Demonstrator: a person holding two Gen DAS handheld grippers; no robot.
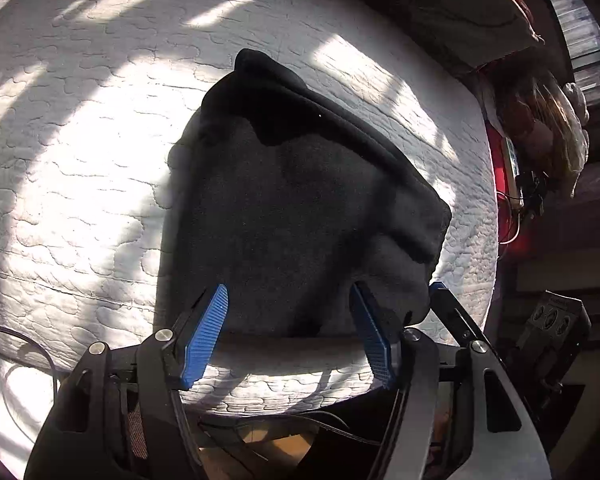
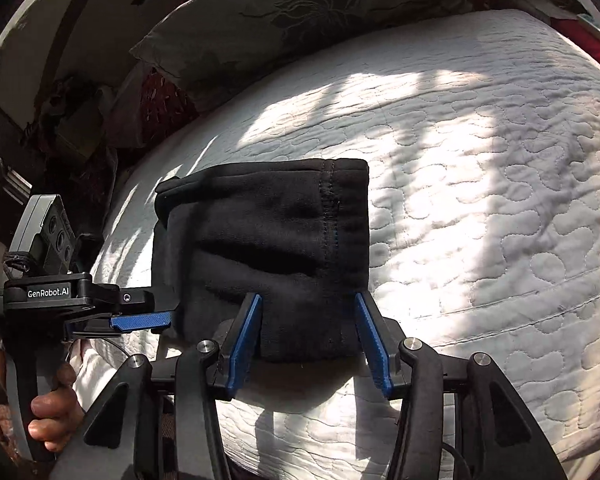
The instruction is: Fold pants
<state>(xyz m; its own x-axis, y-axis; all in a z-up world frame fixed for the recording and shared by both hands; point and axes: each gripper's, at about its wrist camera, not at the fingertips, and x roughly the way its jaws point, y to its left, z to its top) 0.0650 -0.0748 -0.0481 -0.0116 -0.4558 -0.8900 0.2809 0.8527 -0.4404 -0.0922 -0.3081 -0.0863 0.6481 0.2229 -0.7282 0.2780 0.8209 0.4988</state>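
Item: black pants (image 2: pixel 268 256), fleece-like fabric, folded into a compact, roughly rectangular bundle. Location: on a white quilted mattress (image 2: pixel 480 184), near its front edge, in patchy sunlight. A stitched seam runs down the bundle's right portion in the right wrist view; a soft crease crosses its middle.

Left gripper (image 1: pixel 288 332): blue-padded jaws set wide, holding nothing. It sits low at the near edge of the bundle; its fingertips overlap the fabric in its own view, but whether they touch it cannot be told. In the right wrist view the same tool appears at the bundle's left side, a blue finger (image 2: pixel 142 321) lying level just beside the fabric, gripped by a bare hand (image 2: pixel 54 408).

Right gripper (image 2: pixel 308 336): jaws wide, nothing clamped between them, straddling the near edge of the bundle, one finger on either side of its lower right portion. Contact is possibly light, hard to judge.

Surroundings: grey floral-patterned pillow (image 2: pixel 300 12) at the far edge of the mattress; red fabric (image 2: pixel 164 100) beneath the pillow; thin black cable (image 1: pixel 32 344) trailing over the mattress's front left.
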